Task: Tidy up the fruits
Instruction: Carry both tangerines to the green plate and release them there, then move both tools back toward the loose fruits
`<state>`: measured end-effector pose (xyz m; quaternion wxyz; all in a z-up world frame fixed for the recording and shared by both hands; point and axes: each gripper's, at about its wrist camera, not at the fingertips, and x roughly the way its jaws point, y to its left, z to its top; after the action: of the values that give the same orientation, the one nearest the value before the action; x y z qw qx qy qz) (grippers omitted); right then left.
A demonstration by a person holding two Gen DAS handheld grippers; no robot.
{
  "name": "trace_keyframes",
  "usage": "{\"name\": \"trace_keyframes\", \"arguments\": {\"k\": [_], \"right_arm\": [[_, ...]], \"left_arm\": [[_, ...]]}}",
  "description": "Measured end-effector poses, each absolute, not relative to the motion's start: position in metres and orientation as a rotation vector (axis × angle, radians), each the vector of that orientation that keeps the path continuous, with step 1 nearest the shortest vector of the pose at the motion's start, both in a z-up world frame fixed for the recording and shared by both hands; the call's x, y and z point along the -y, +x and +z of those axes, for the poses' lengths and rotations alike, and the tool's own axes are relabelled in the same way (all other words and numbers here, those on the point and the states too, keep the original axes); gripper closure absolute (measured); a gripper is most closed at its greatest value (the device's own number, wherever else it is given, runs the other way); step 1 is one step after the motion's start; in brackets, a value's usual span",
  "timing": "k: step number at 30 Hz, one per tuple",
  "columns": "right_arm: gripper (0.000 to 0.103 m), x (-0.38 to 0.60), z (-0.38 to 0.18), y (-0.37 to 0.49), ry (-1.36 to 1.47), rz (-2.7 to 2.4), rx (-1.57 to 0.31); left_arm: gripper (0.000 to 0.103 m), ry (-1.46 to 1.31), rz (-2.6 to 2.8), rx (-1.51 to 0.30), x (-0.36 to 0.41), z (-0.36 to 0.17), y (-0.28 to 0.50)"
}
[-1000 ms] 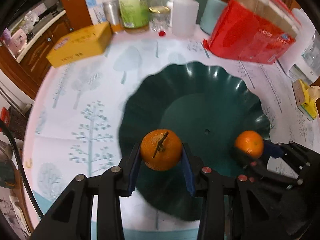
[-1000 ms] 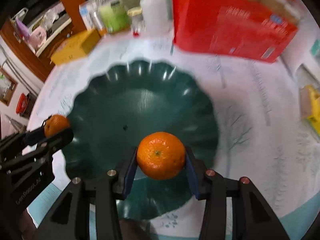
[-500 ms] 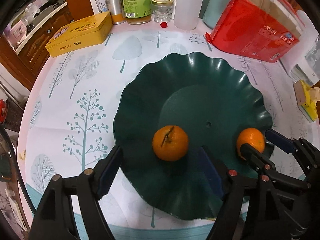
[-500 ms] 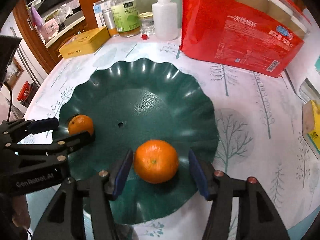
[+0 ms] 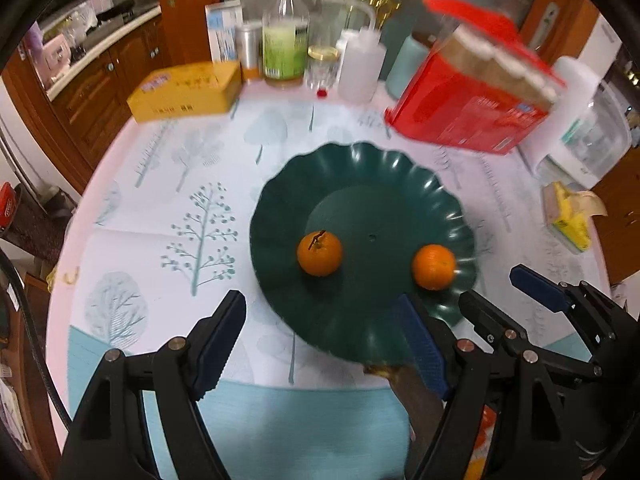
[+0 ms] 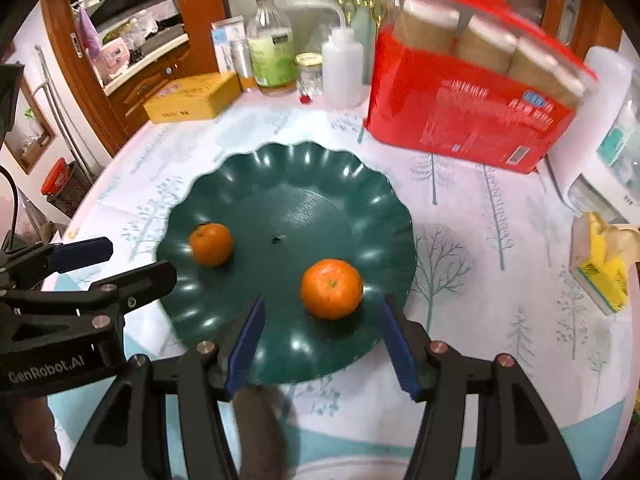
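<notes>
Two mandarins lie in a dark green scalloped plate [image 5: 360, 172] [image 6: 288, 160]. One with a stem [image 5: 319, 253] [image 6: 211, 244] lies on its left side, the other [image 5: 434, 266] [image 6: 331, 288] on its right side near the front rim. My left gripper [image 5: 320, 340] is open and empty, drawn back over the plate's near edge. My right gripper [image 6: 322, 344] is open and empty just behind the right mandarin. Each gripper shows in the other's view: the right one [image 5: 520, 300], the left one [image 6: 100, 264].
The table has a tree-print cloth [image 5: 160, 208]. At the back stand a yellow tin [image 5: 186, 90], a green-labelled bottle [image 5: 285, 46], a small jar [image 5: 322, 66], a white squeeze bottle [image 5: 360, 66] and a red package [image 5: 476, 112]. A yellow tissue pack [image 6: 600, 264] lies at the right.
Both grippers opened and released their mandarins onto the plate, then drew back and up toward the table's near edge. The mandarins stay where they were set.
</notes>
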<state>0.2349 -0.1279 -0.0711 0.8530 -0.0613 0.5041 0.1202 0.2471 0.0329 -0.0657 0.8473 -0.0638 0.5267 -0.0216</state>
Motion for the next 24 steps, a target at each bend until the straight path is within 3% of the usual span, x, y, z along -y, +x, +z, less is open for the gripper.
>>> {"name": "trace_keyframes", "arguments": {"k": [13,24], "right_arm": [[0.044,0.127,0.015,0.131,-0.123,0.224,-0.96],[0.042,0.145,0.049,0.037,-0.08,0.17,-0.882]], "left_arm": [[0.026,-0.234,-0.178,-0.929,-0.052,0.024,0.154],[0.026,-0.09,-0.196,-0.897,-0.045,0.034,0.088]]}}
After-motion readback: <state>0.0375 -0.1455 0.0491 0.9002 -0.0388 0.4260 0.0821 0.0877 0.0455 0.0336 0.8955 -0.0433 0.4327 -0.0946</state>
